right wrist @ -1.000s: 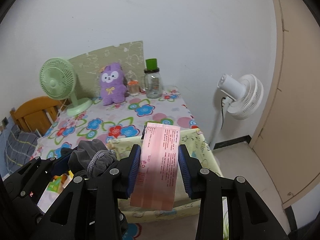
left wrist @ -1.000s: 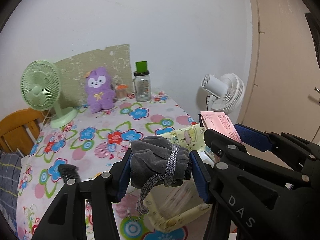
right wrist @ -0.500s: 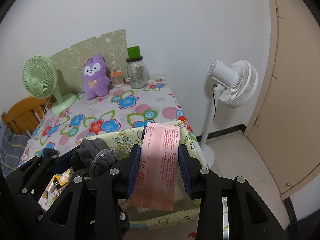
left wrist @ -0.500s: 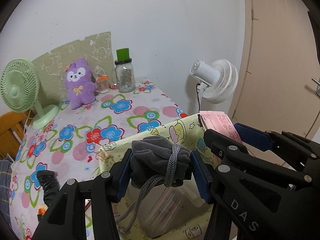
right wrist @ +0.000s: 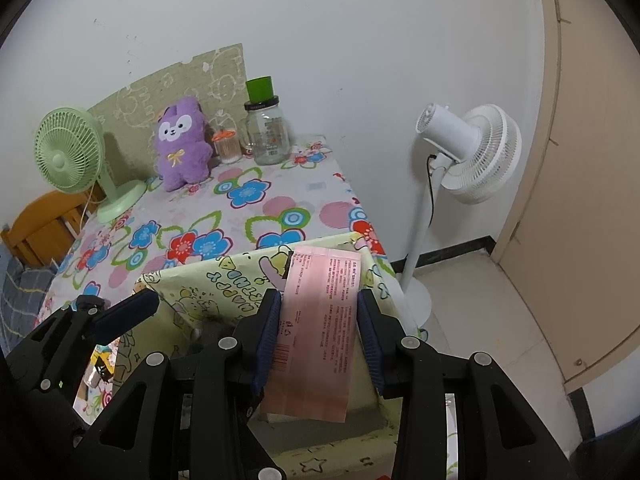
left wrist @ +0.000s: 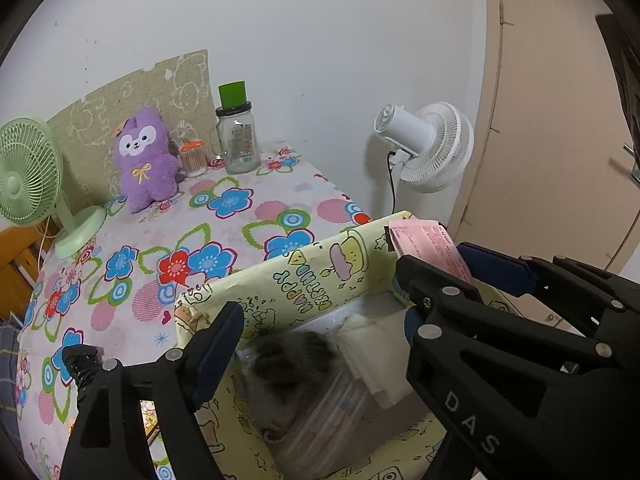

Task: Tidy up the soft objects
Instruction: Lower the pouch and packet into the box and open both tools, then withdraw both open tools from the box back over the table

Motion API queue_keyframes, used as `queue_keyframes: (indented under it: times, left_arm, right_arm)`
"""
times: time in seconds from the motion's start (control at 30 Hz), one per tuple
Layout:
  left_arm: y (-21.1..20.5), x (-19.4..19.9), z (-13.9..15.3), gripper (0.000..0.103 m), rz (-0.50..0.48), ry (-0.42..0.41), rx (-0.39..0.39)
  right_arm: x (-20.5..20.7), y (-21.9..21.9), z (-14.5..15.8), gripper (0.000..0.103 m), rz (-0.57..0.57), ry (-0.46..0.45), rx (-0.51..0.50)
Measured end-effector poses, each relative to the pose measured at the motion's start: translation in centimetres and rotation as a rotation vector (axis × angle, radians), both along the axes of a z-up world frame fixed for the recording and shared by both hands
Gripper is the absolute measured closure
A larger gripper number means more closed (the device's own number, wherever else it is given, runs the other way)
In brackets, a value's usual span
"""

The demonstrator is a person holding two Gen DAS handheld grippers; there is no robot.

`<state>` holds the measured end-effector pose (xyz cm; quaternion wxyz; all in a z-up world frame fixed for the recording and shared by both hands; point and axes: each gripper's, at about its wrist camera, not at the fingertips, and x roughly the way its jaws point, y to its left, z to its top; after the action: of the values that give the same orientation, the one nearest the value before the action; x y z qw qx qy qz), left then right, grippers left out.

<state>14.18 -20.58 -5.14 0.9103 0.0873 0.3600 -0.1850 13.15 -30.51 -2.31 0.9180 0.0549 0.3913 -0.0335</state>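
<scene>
Far left on the floral tablecloth (left wrist: pixel 256 216): green desk fan (left wrist: pixel 30 172), then purple plush toy (left wrist: pixel 146 158) against a patterned board (left wrist: pixel 140 88), small orange-lidded container (left wrist: pixel 193 158), glass jar (left wrist: pixel 237 140) with a green cap. White standing fan (right wrist: pixel 468 152) off the table's right edge, beside a beige door (right wrist: pixel 592 160).

Nearer, at the table's front right corner: yellow cartoon-print storage box (left wrist: pixel 312 276), open at the top. Inside it, blurred, a grey drawstring pouch (left wrist: pixel 292 360) lying on clear plastic packaging (left wrist: pixel 320 412), next to a folded cream cloth (left wrist: pixel 380 352).

Left gripper (left wrist: pixel 320 332) poised over the box mouth, fingers spread wide with nothing between them, pouch below and apart from the pads.

Further right, right gripper (right wrist: pixel 318 332) clamped on a pink packet (right wrist: pixel 320 320), blue pads pressing both long edges, packet upright with its top edge level with the box's far rim. In the left wrist view, same pink packet (left wrist: pixel 428 246) showing just above the right gripper's black finger, at the box's right corner.
</scene>
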Motion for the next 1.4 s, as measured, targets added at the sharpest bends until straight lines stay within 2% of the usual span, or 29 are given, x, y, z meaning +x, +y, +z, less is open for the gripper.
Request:
queue_keyframes:
  times: [0.17,0.3,0.5,0.87,1.4]
  left_arm:
    - [0.5,0.0,0.1,0.014,0.005,-0.003,0.002]
    - [1.0,-0.1,0.2,0.011,0.012,-0.006,-0.004]
    - [2.1,-0.7,0.9,0.009,0.026,-0.012,-0.007]
    - [4.7,-2.9,2.5,0.006,0.045,-0.06,-0.017]
    - [9.0,-6.5,4.3,0.001,0.097,-0.124,-0.017]
  right_arm:
    - [0.3,0.4,-0.1,0.057,0.02,0.0,0.005]
    - [0.0,1.0,0.3,0.036,0.03,-0.023,0.006]
    - [-0.7,2.1,1.1,0.026,0.037,-0.046,0.001]
    - [-2.8,4.6,2.8,0.016,0.04,-0.096,-0.013]
    - [-6.6,9.0,5.1,0.009,0.064,-0.161,-0.041]
